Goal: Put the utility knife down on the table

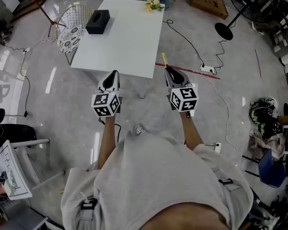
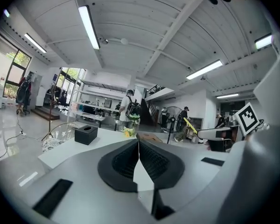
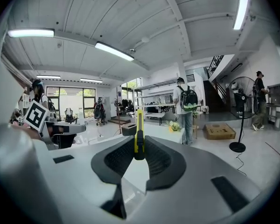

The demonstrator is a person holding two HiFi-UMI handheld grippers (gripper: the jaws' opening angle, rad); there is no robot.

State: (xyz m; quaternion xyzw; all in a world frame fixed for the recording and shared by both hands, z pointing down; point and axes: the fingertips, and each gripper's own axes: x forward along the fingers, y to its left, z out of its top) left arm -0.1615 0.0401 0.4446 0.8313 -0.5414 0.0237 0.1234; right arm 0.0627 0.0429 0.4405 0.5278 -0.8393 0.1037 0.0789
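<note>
Head view looks down on a white table (image 1: 125,42), a wire chair (image 1: 74,20) at its left, a black box (image 1: 98,21) and flowers (image 1: 153,4) on top. The left gripper (image 1: 114,73) has its fingers (image 2: 126,160) pressed together, empty. The right gripper (image 1: 168,69) grasps the yellow utility knife (image 3: 139,134) in the air near the table's front edge, its lower end hidden between the fingers.

Bright, even light from ceiling tube lamps (image 2: 89,26), glare on floor (image 1: 50,80), fisheye-warped edges.

Box (image 1: 98,21) and flowers (image 1: 153,4) on the table (image 1: 120,49), chair (image 1: 72,32) just left of it.
</note>
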